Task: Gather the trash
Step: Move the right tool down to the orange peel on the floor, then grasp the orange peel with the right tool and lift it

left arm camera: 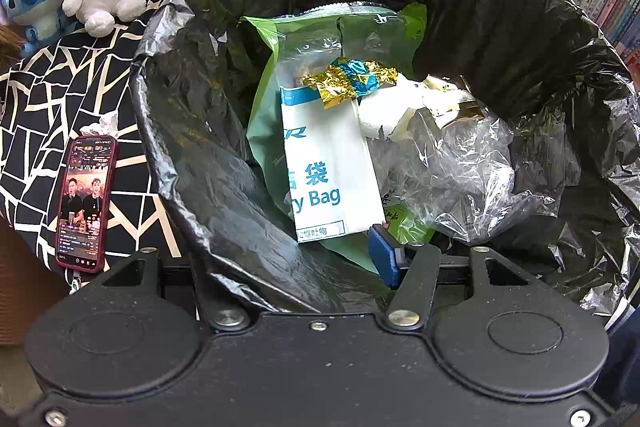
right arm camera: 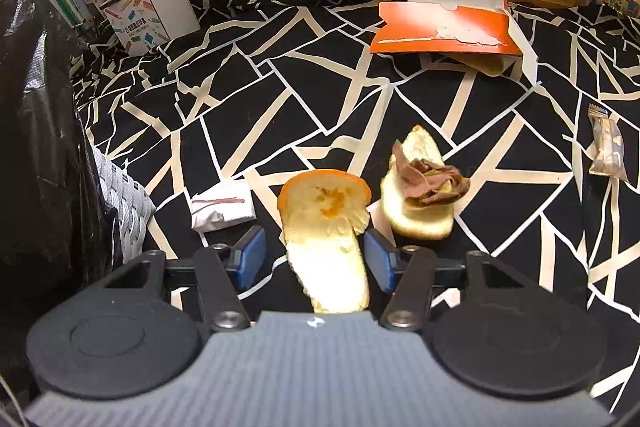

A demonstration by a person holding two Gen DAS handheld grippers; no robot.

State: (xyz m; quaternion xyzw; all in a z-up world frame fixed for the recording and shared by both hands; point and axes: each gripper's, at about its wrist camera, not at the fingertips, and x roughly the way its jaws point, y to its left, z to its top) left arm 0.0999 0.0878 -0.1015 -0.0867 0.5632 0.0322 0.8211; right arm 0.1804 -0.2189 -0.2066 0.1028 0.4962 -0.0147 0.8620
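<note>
Two views, each looking down along a hand-held claw. The left claw (left arm camera: 320, 263) hangs at the rim of a bin lined with a crinkled black plastic bag (left arm camera: 248, 195). Only one of its blue pads shows and the liner film covers the other side, so I cannot tell whether it grips the liner. The bin already holds a white paper bag printed in blue (left arm camera: 328, 167), a crumpled gold and blue foil wrapper (left arm camera: 348, 79) and clear film.

The right claw (right arm camera: 312, 259) is low over a worktop covered in black cloth with cream lines (right arm camera: 280, 75). Its jaws stand apart, with a curved piece of orange peel, pale pith up (right arm camera: 326, 227), between the blue pads. One pad looks to be at the peel's edge; the other is clear of it, so nothing is clamped yet.

To do this well, I would centre the jaws on the narrow part of the peel, close until both pads press, then lift straight up. Peel is soft and curved and may slip or fold.

Just beside it lie a second peel piece with a brown scrap on it (right arm camera: 420, 195) and a small folded white paper packet (right arm camera: 222, 209).
</note>
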